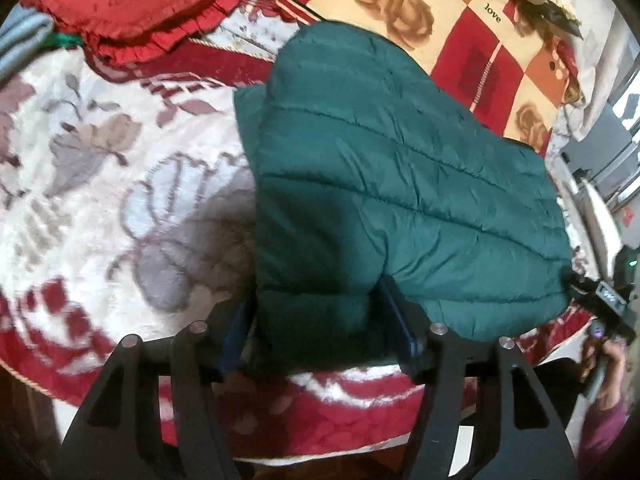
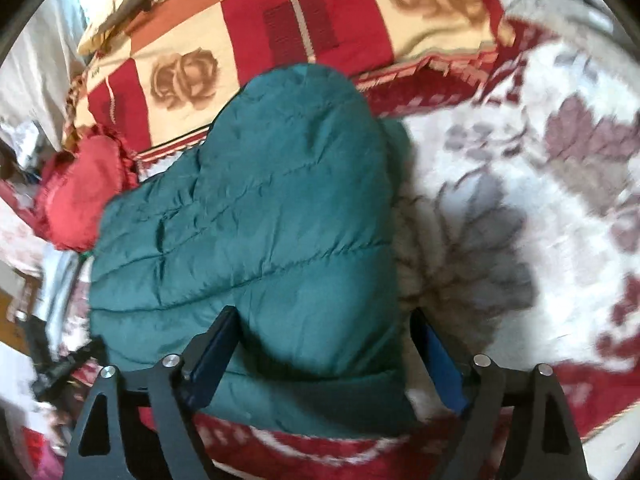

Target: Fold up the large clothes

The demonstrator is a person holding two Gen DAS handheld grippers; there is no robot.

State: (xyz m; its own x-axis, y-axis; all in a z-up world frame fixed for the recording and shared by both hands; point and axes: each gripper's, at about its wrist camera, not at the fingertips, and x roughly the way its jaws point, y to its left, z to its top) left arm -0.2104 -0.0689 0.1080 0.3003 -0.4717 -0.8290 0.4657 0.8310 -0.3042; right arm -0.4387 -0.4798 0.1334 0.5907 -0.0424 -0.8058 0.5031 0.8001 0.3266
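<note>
Green quilted jacket (image 1: 384,184) fills the middle of both views, lying folded on the floral bedspread (image 1: 120,168), its far end reaching toward the checked rose-print quilt (image 1: 440,16) at the top of each frame. A red frilled cushion (image 1: 132,4) sits in the upper left of the left wrist view, well apart from the work.

Down at the bottom of the left view, the left claw (image 1: 316,320) stands partly spread, with the jacket's near edge bulging up between its blue pads. The fabric fills most of that gap, so I cannot say for sure whether the pads press on it. Over in the right wrist view, the right claw (image 2: 324,344) stands wide; its left pad sits against the puffy cloth, while its right pad stands clear with bedspread showing beside it. Nothing is gripped there.

By my reckoning the fold is laid and the claws are letting go. Here's the danger: this padding is slippery and springy, so the top layer could puff up and slide off once pressure leaves. A pad pulled away could snag the near edge and drag the fold open. At the lower right of the left view, a hand (image 1: 604,364) grips the other tool.
</note>
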